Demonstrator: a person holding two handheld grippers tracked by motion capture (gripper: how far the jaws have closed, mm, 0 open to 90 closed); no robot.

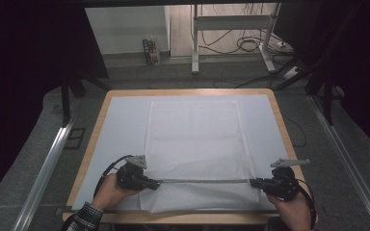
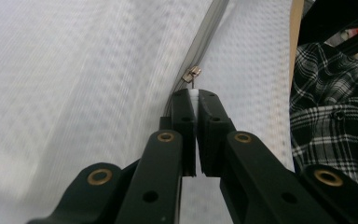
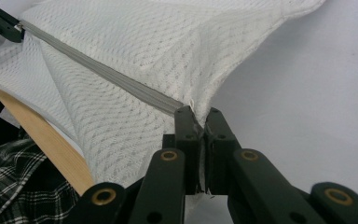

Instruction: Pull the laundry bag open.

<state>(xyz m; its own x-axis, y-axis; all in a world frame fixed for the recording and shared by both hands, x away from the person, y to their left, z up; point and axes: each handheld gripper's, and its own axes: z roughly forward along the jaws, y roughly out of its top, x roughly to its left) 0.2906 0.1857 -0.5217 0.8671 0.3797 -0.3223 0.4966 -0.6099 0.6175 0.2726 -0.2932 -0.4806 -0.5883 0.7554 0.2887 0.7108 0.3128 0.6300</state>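
Observation:
A white mesh bag (image 1: 195, 139) lies flat on the table, its near edge lifted and pulled taut along a grey zipper (image 1: 202, 181). My left gripper (image 1: 156, 183) is at the zipper's left end. In the left gripper view its jaws (image 2: 195, 95) are shut on the white pull tab, with the metal slider (image 2: 192, 73) just past the tips. My right gripper (image 1: 254, 182) is at the zipper's right end. The right gripper view has it (image 3: 196, 114) shut on the bag's corner where the zipper (image 3: 98, 70) ends, with the left gripper (image 3: 2, 23) at the far end.
The table has a wooden rim (image 1: 183, 217) under a pale sheet (image 1: 120, 125). A plaid sleeve (image 2: 331, 107) is close beside the near edge. Metal rails (image 1: 48, 163) run along both sides of the table. Beyond it stand a desk frame (image 1: 231, 24) and floor cables.

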